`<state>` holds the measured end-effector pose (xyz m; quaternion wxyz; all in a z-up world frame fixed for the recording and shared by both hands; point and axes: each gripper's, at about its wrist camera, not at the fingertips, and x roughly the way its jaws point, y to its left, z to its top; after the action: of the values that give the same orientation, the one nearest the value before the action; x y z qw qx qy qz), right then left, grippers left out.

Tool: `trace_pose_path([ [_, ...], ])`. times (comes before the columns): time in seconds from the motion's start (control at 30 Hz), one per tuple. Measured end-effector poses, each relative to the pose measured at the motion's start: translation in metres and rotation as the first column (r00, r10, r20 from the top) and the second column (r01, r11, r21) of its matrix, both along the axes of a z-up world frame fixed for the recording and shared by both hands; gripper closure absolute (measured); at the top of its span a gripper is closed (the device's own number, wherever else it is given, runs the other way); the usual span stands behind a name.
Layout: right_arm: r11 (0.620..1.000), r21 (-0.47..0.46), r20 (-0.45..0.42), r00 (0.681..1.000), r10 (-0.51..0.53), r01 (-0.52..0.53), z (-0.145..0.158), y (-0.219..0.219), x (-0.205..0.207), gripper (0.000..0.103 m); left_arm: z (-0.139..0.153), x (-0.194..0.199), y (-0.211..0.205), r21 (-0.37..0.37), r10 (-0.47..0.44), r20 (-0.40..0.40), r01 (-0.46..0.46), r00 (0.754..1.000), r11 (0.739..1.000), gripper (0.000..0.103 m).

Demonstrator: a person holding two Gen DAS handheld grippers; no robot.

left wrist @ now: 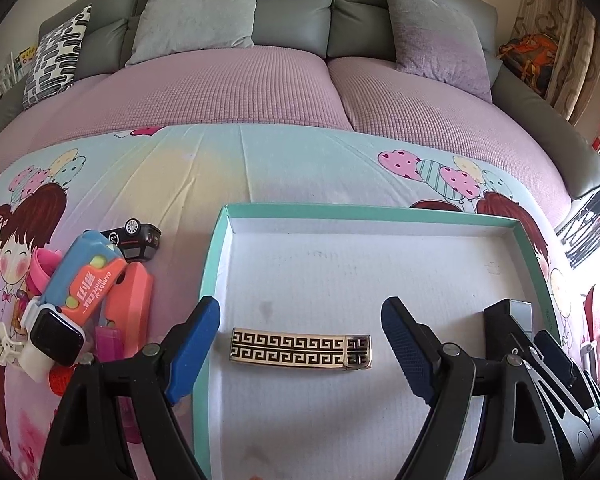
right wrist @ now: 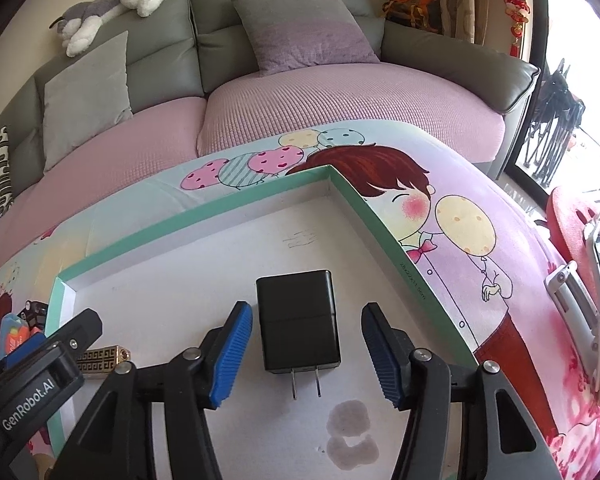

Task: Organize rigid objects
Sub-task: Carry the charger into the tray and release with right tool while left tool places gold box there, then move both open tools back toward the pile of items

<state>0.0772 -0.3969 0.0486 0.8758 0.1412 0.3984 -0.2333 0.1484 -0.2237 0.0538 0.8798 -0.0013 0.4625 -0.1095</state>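
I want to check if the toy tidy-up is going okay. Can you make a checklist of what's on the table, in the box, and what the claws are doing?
Surface: cartoon tablecloth, stain on box floor.
Job's things: gold patterned bar and black plug charger lie inside the teal box; toy pile with a smartwatch and toy car waits left of it.
Clutter: white items right of the box.
Grippers: left claw open around the bar; right claw open around the charger.
Cables: nothing seen.
Surroundings: sofa, cushions, plush dog.
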Motion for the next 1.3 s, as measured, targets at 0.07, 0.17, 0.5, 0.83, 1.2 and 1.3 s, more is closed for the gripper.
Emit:
trace_pose_path([
  [0.07, 1.0, -0.002, 0.004, 1.0, -0.004, 0.004, 0.0, -0.001, 0.0, 0.029, 0.001, 0.001, 0.003, 0.004, 0.012, 0.003, -0.012, 1.0, 1.0, 0.013],
  [0.17, 1.0, -0.021, 0.007, 1.0, -0.011, 0.011, 0.001, -0.001, -0.001, 0.023, 0.002, 0.002, 0.008, -0.002, 0.03, 0.006, -0.03, 1.0, 1.0, 0.011],
  [0.5, 1.0, -0.008, 0.031, 0.999, -0.012, 0.012, 0.003, -0.001, -0.004, 0.0, 0.007, 0.001, 0.018, 0.002, 0.07, 0.023, -0.07, 0.997, 0.998, 0.005],
  [0.83, 1.0, -0.002, 0.087, 0.996, 0.021, -0.021, 0.011, 0.008, -0.005, 0.0, 0.03, -0.006, 0.052, -0.016, 0.163, 0.109, -0.162, 0.981, 0.987, 0.004],
  [1.2, 0.988, -0.017, 0.156, 0.975, 0.156, -0.155, 0.035, 0.053, 0.001, 0.0, 0.054, -0.02, 0.109, -0.022, 0.296, 0.214, -0.299, 0.931, 0.954, 0.004],
  [1.3, 0.981, 0.003, 0.208, 0.959, 0.191, -0.196, 0.043, 0.066, 0.002, 0.0, 0.057, -0.022, 0.127, -0.015, 0.333, 0.215, -0.337, 0.918, 0.941, 0.004],
])
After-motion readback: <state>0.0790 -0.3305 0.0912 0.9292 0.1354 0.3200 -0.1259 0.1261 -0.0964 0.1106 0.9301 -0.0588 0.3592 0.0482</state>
